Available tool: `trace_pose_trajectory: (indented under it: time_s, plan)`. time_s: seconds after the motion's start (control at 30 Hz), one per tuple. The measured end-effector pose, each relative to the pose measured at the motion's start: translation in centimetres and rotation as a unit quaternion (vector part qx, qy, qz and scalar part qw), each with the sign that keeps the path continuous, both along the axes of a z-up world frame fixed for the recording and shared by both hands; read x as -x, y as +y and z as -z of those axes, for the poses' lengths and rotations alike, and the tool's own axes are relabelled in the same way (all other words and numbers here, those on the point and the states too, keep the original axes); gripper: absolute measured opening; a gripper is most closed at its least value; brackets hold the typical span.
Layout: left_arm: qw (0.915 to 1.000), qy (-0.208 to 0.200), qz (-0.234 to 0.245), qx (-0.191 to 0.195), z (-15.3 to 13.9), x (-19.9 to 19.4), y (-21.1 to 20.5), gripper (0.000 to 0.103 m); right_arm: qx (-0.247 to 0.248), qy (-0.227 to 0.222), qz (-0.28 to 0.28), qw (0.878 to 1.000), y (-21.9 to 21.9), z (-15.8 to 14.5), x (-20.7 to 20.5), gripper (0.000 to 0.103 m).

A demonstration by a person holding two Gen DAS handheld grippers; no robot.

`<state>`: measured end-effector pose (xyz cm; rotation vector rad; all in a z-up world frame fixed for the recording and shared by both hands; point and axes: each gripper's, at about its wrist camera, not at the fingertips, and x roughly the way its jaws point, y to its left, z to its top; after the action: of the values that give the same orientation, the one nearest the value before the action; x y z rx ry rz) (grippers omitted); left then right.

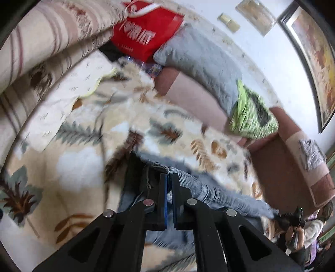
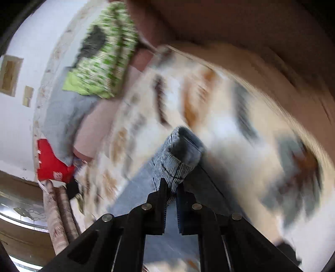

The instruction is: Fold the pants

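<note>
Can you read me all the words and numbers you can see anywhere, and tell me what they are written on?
Red bag, left wrist view: big white characters and a small white line under them, both too blurred to read.
Red bag, right wrist view: a small white mark, too blurred to read.
Framed picture and wall plates: no readable text.
Pants, leaf blanket, green cloth: no words or numbers.

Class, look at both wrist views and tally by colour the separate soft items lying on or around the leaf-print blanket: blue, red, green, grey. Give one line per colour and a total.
Blue: 1, the pants
Red: 1, the bag
Green: 1, the patterned cloth
Grey: 1, the pillow
Total: 4
</note>
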<state>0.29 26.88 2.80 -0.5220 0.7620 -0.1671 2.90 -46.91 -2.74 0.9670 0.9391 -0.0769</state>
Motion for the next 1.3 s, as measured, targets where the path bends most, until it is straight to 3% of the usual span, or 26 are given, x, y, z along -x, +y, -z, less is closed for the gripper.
trace_pose_trajectory:
  time_s: [0.07, 0.13, 0.2, 0.23, 0.27, 0.37, 0.4, 0.43, 0.5, 0.57, 0.63, 0.7, 0.73, 0.8, 0.87, 0.93, 1.07, 1.13, 1.2, 1.23, 1.3]
  plan:
    - [0.9994, 0.024, -0.011, -0.021, 1.1, 0.4, 0.7, 0.003, -0.021, 0.05, -0.002, 0.999, 0.7, 5.1, 3.3, 0.013]
    - [0.9972, 0.063, -0.034, -0.023, 2.3, 0.7, 2.0, 0.003, -0.016, 0.084, -0.004, 0.996, 1.1, 8.2, 4.8, 0.019]
    - [0.9943, 0.081, -0.056, -0.043, 2.4, 1.5, 2.7, 0.003, 0.006, 0.06, 0.006, 0.998, 1.1, 7.4, 5.9, 0.04]
    - [0.9943, 0.076, -0.055, -0.051, 2.2, 1.8, 2.6, 0.003, 0.011, 0.047, 0.013, 0.999, 1.1, 6.5, 6.3, 0.067]
    - [0.9945, 0.066, -0.052, -0.062, 1.5, 2.1, 2.1, 0.003, 0.005, 0.026, 0.023, 0.999, 1.0, 5.4, 6.7, 0.08]
    - [0.9945, 0.039, -0.032, -0.092, -0.2, 2.3, -1.0, 0.012, 0.033, -0.01, 0.032, 0.999, 1.3, 2.6, 6.9, 0.081]
    - [0.9946, 0.025, -0.016, -0.1, -0.8, 2.2, -2.7, 0.022, 0.04, -0.022, 0.035, 0.998, 1.6, 1.7, 6.8, 0.081]
    - [0.9947, 0.016, -0.004, -0.102, -1.3, 1.8, -3.8, 0.034, 0.033, -0.032, 0.035, 0.998, 1.7, 1.4, 6.8, 0.081]
    - [0.993, -0.012, 0.035, -0.112, -2.0, 1.2, -7.6, 0.046, -0.001, -0.057, 0.011, 0.998, 2.6, 0.9, 6.1, 0.081]
    - [0.9896, -0.025, 0.052, -0.132, -1.7, 0.4, -10.4, 0.047, -0.024, -0.08, -0.015, 0.996, 3.8, 1.2, 4.9, 0.081]
    - [0.989, -0.013, 0.058, -0.135, -0.2, -0.9, -12.4, 0.059, -0.043, -0.081, -0.026, 0.995, 4.2, 2.8, 3.7, 0.081]
    - [0.9846, 0.033, 0.052, -0.164, 3.2, -2.7, -13.5, 0.062, -0.052, -0.002, 0.0, 0.999, 3.3, 6.7, 2.6, 0.079]
    - [0.975, 0.091, 0.04, -0.199, 6.2, -3.9, -13.7, 0.062, -0.075, 0.02, 0.019, 0.997, 2.8, 8.5, 2.6, 0.075]
    - [0.9699, 0.131, 0.033, -0.203, 8.8, -4.6, -13.2, 0.061, -0.069, 0.01, 0.019, 0.997, 2.8, 7.5, 2.5, 0.075]
    - [0.9727, 0.107, 0.022, -0.205, 7.6, -4.2, -13.2, 0.061, -0.016, 0.011, -0.001, 1.0, 3.8, 4.8, 1.9, 0.075]
    - [0.9703, 0.068, 0.017, -0.232, 5.1, -3.8, -14.2, 0.061, 0.037, -0.011, -0.033, 0.999, 5.5, 1.8, 0.6, 0.075]
    - [0.9706, -0.006, 0.021, -0.24, 2.2, -3.6, -15.8, 0.074, 0.028, -0.058, -0.129, 0.99, 11.8, -1.3, -3.9, 0.077]
    - [0.9612, 0.016, 0.018, -0.275, 3.7, -4.9, -16.4, 0.076, 0.003, -0.066, -0.188, 0.98, 16.2, -1.5, -7.0, 0.077]
    - [0.9527, 0.069, 0.007, -0.296, 6.4, -6.2, -16.0, 0.076, -0.03, -0.079, -0.252, 0.964, 21.4, -1.1, -10.3, 0.077]
    - [0.9522, 0.104, -0.002, -0.287, 8.7, -6.3, -15.2, 0.077, -0.044, -0.08, -0.273, 0.958, 23.4, -0.6, -11.8, 0.077]
    - [0.9597, 0.088, -0.013, -0.267, 9.8, -5.6, -14.0, 0.084, -0.089, -0.065, -0.312, 0.944, 28.2, 1.3, -14.8, 0.077]
